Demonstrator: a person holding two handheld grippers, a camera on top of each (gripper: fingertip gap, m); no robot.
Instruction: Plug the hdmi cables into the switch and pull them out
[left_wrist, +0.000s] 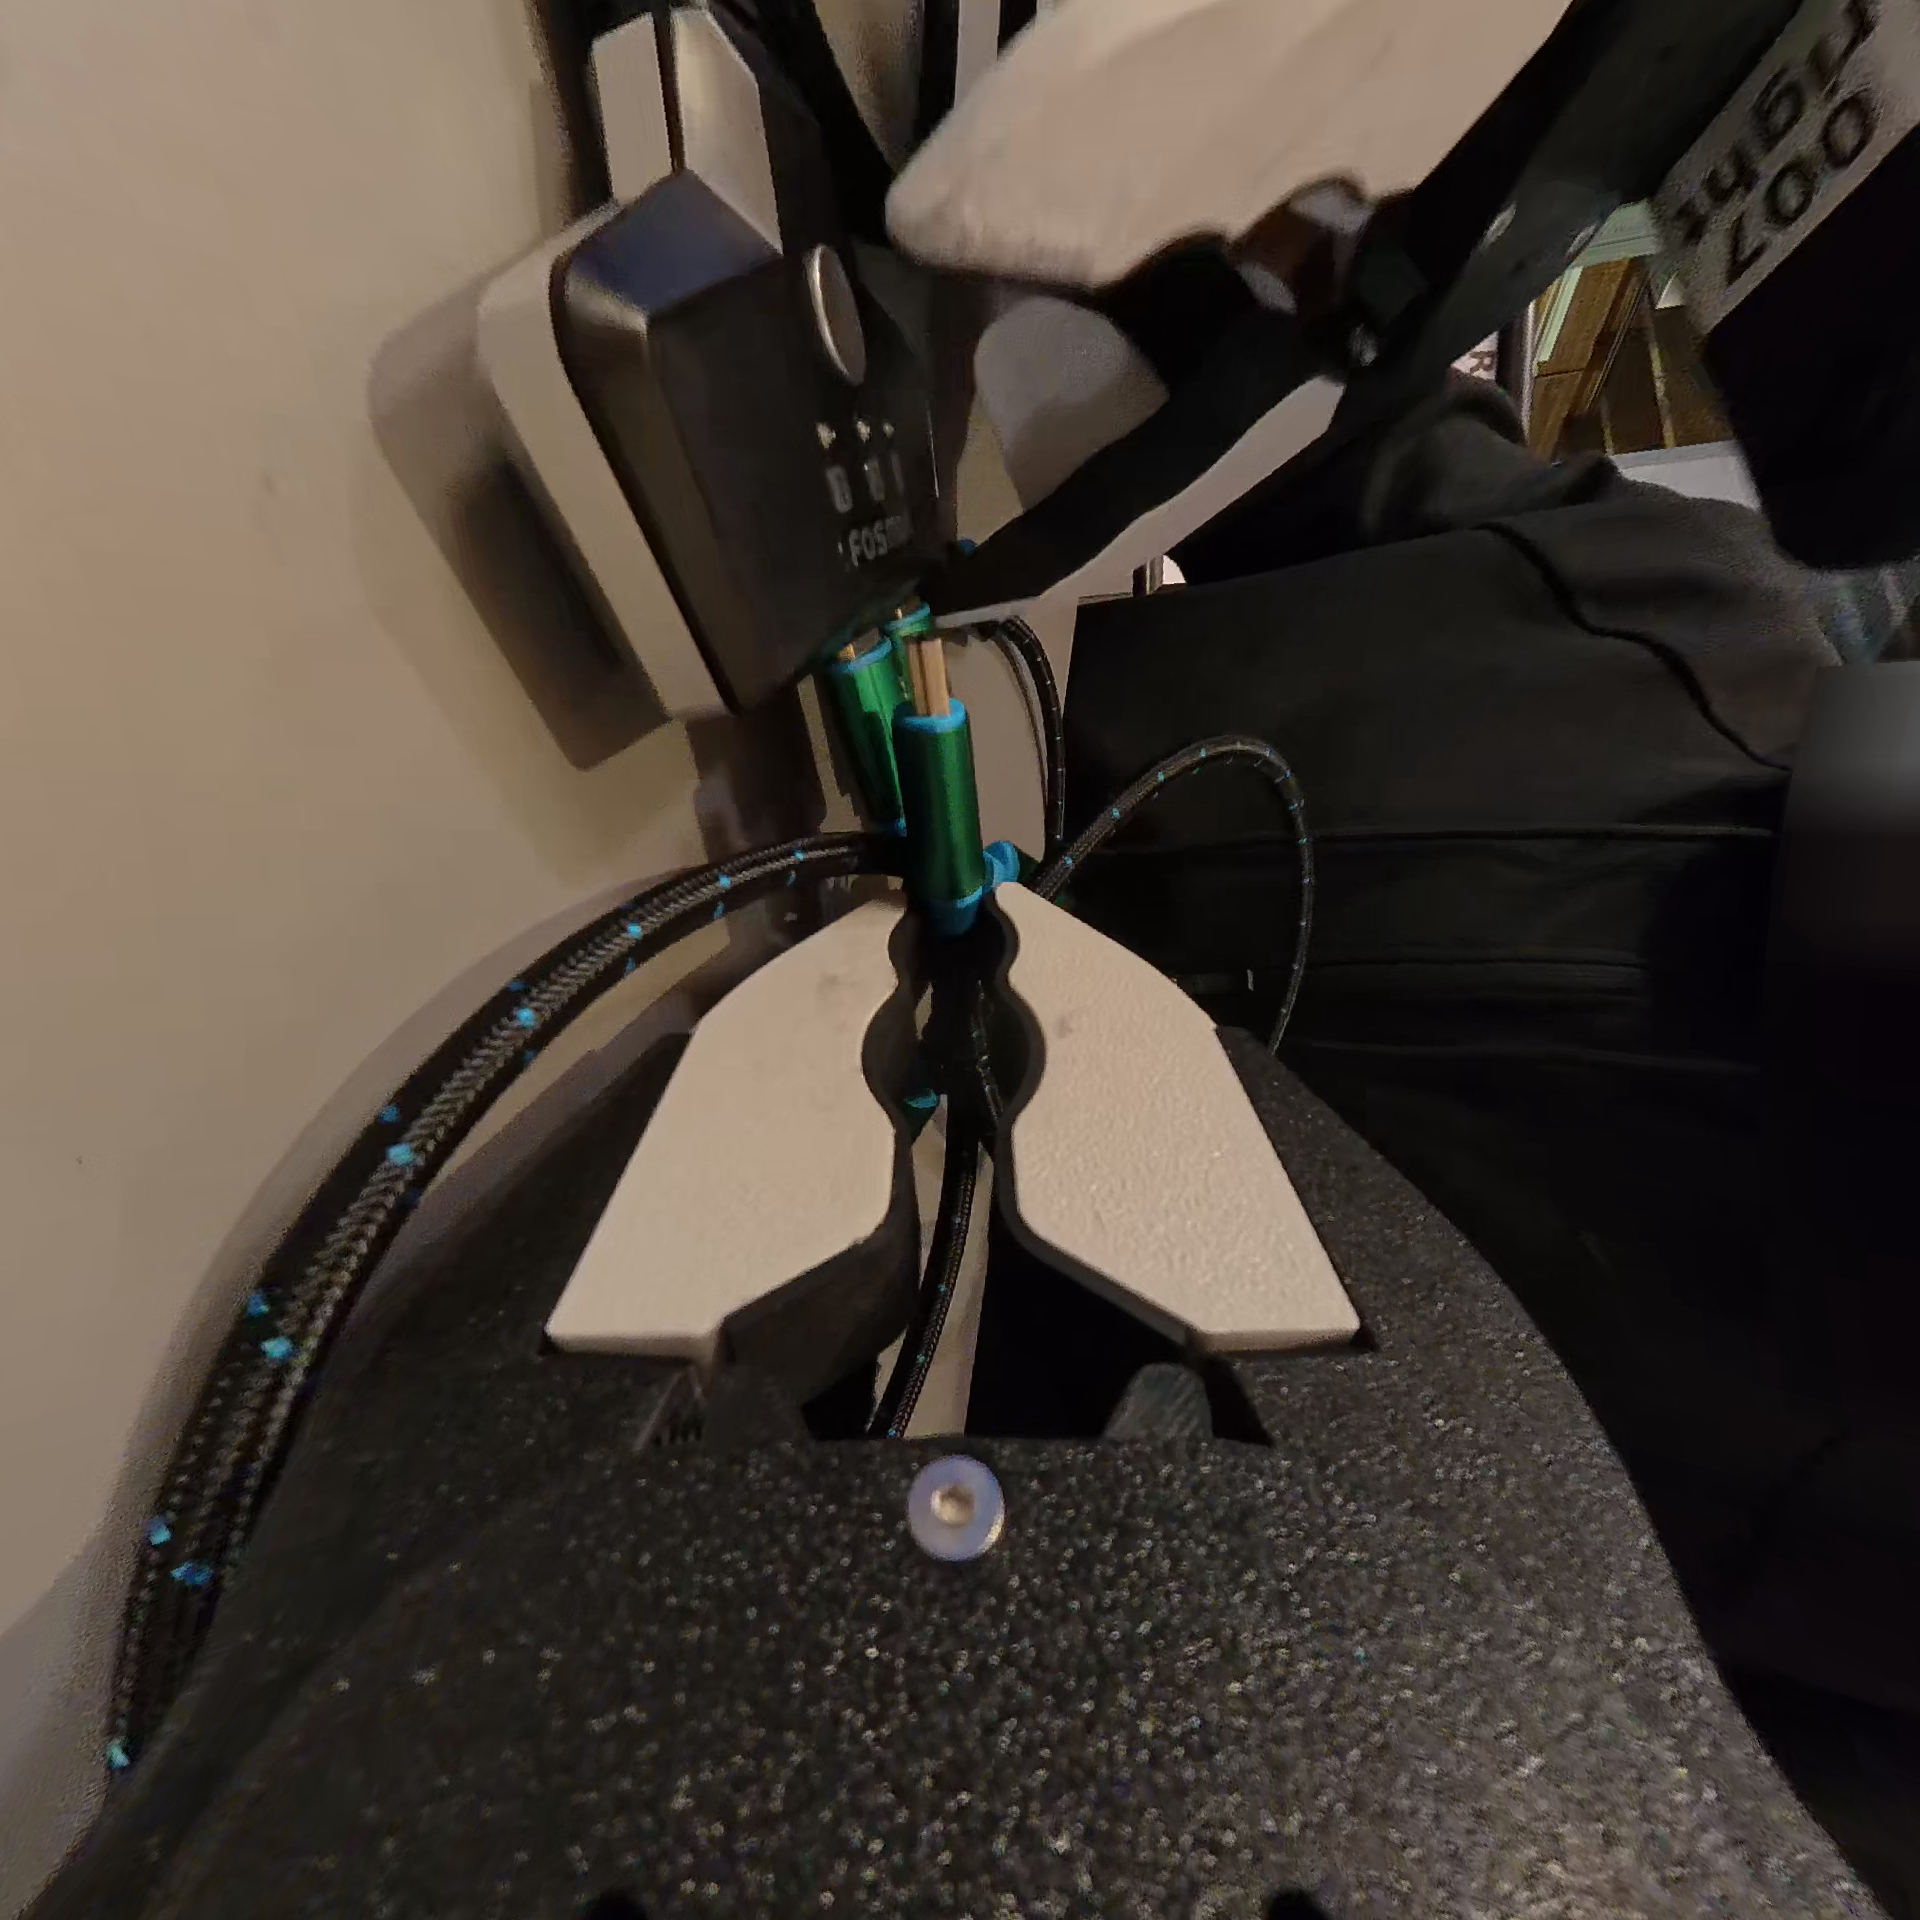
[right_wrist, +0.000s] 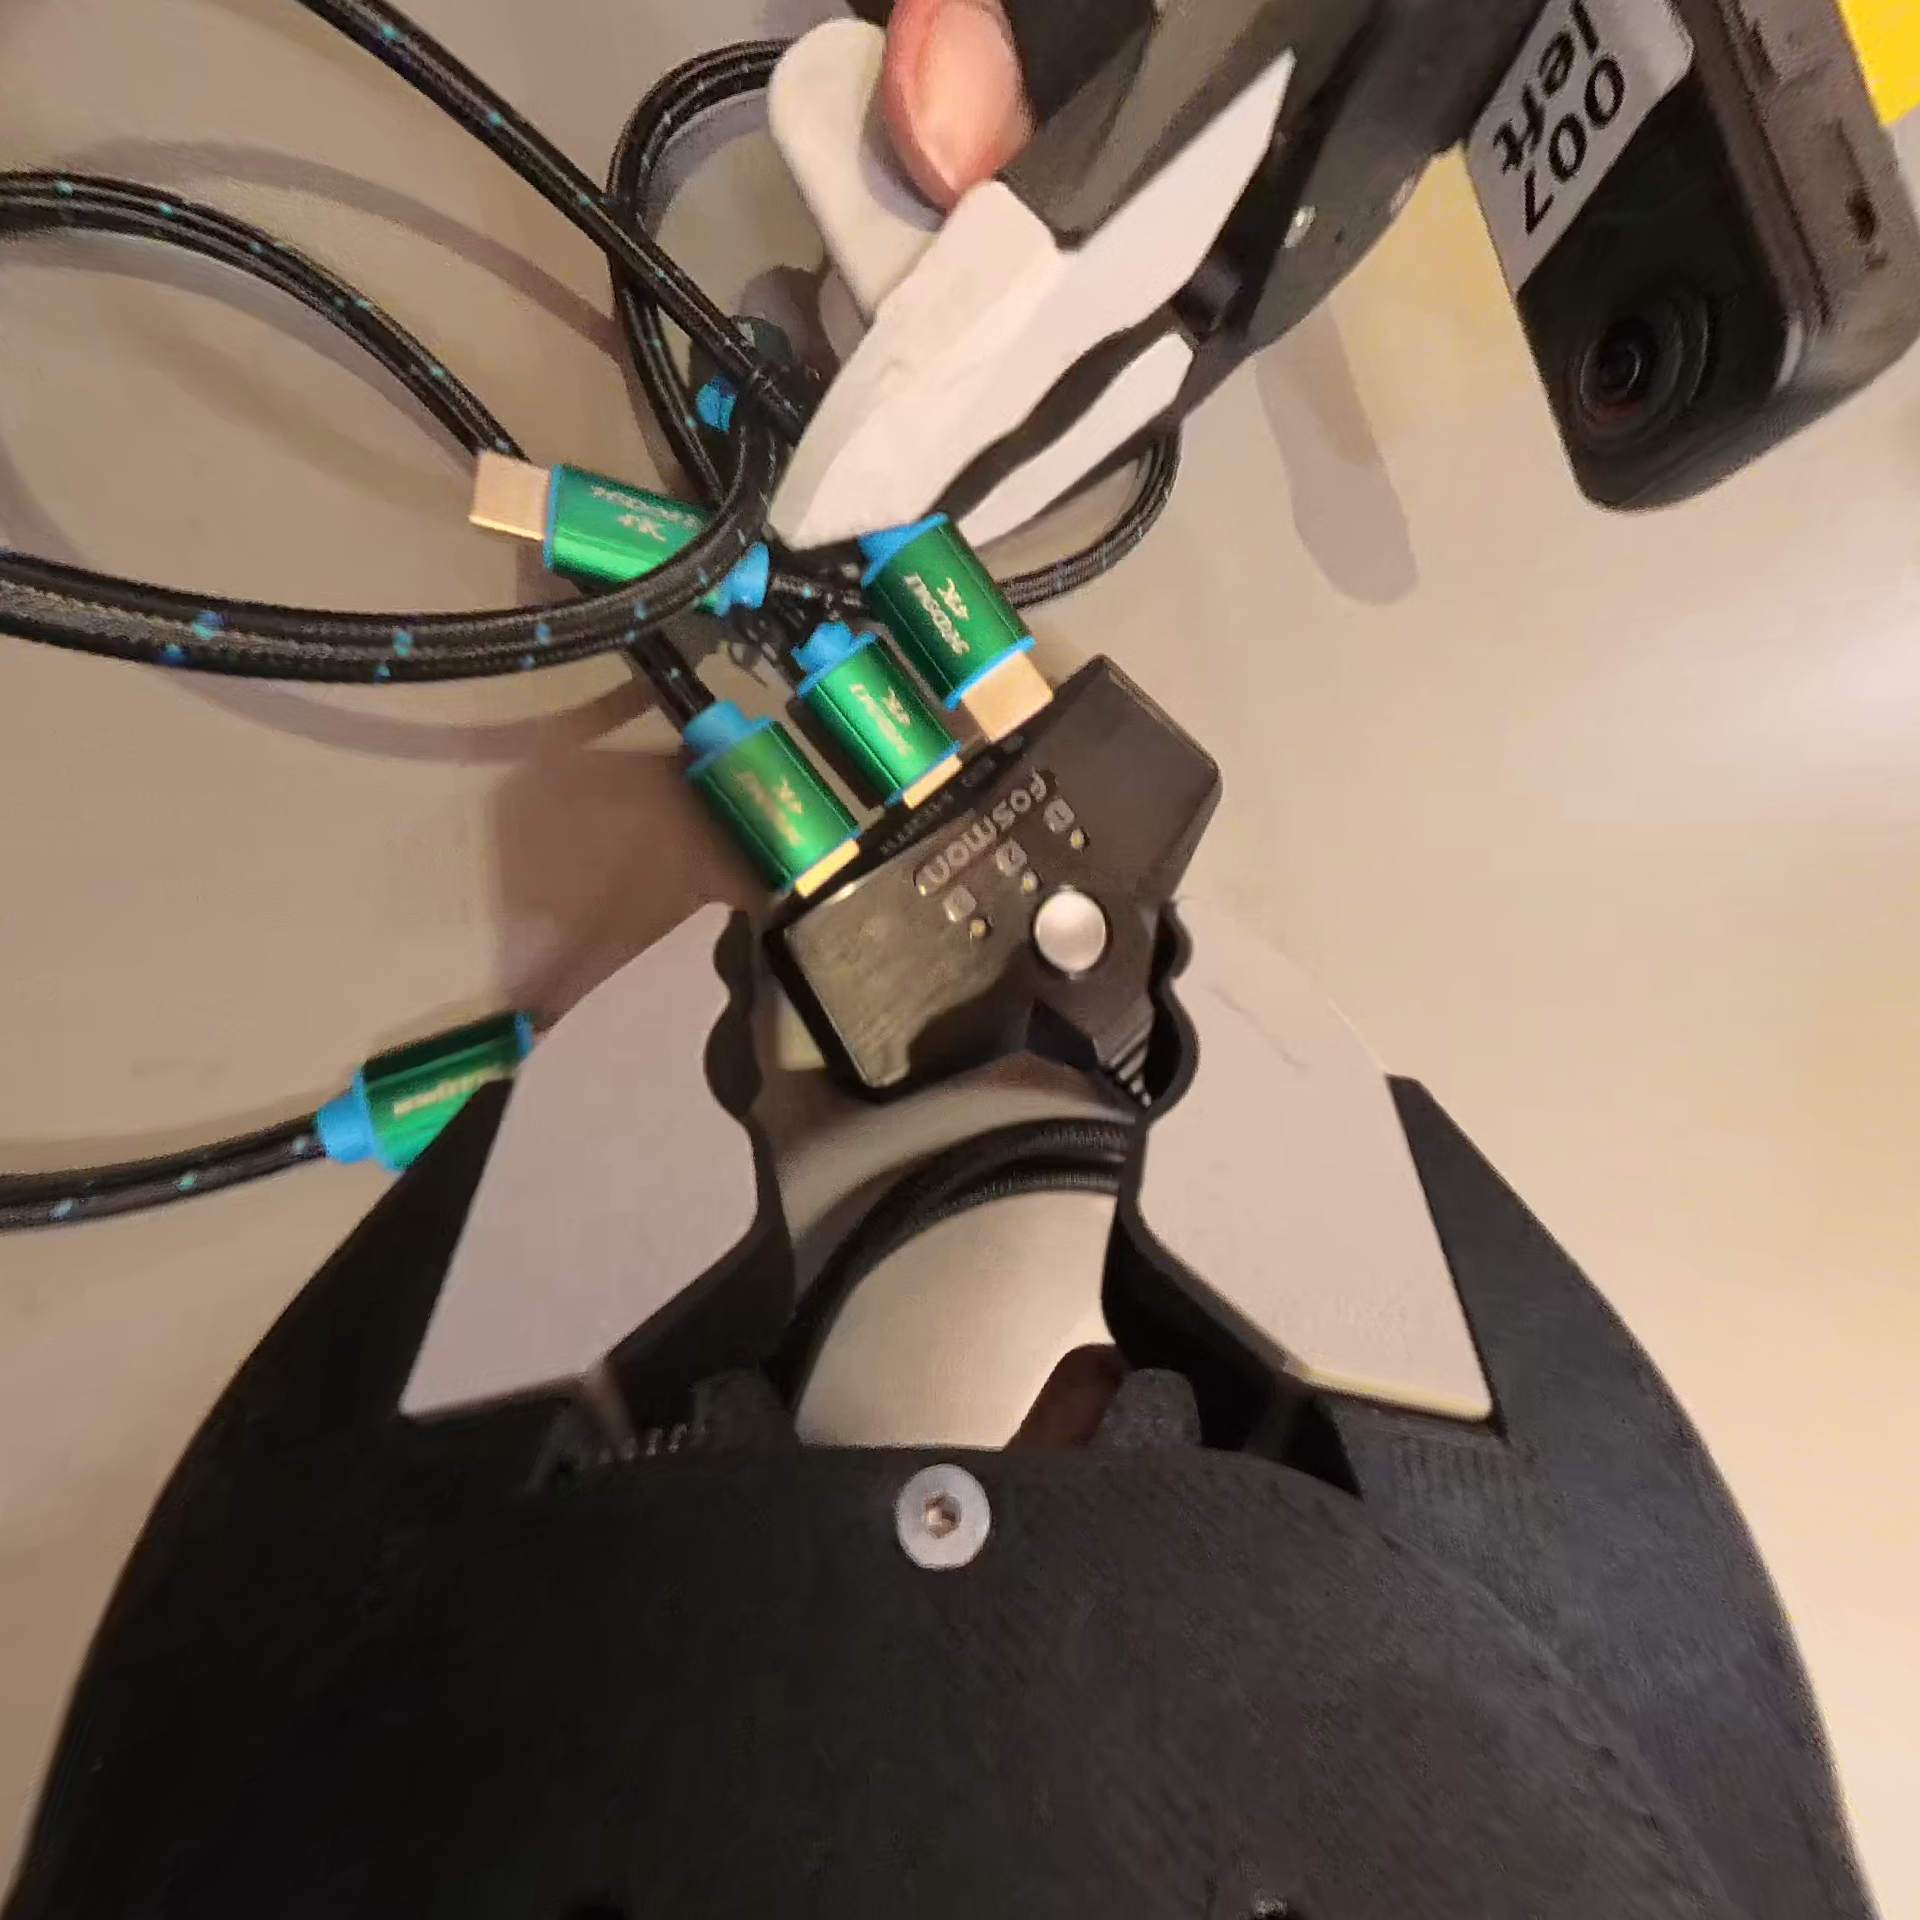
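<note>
The black HDMI switch (right_wrist: 935, 966) sits between my right gripper's (right_wrist: 956, 925) fingers, which are shut on its sides. Two green plugs (right_wrist: 769, 805) (right_wrist: 873, 717) sit in its ports. A third green plug (right_wrist: 945, 623) points at the last port, its gold tip mostly exposed at the switch's edge. My left gripper (left_wrist: 954, 914) is shut on the braided cable just behind that plug (left_wrist: 940, 800). The left gripper also shows in the right wrist view (right_wrist: 883, 499). The switch (left_wrist: 769, 436) and the right gripper (left_wrist: 1091, 208) show in the left wrist view.
A loose green plug (right_wrist: 613, 525) lies on the beige table (right_wrist: 1558, 935) at the left, and another (right_wrist: 436, 1091) beside my right gripper's left finger. Black braided cables (right_wrist: 260, 623) loop across the left. A black bag (left_wrist: 1455, 831) lies to the right. A thumb (right_wrist: 951, 94) rests on the left gripper. My hands' fingertips stand some 7 cm from each other.
</note>
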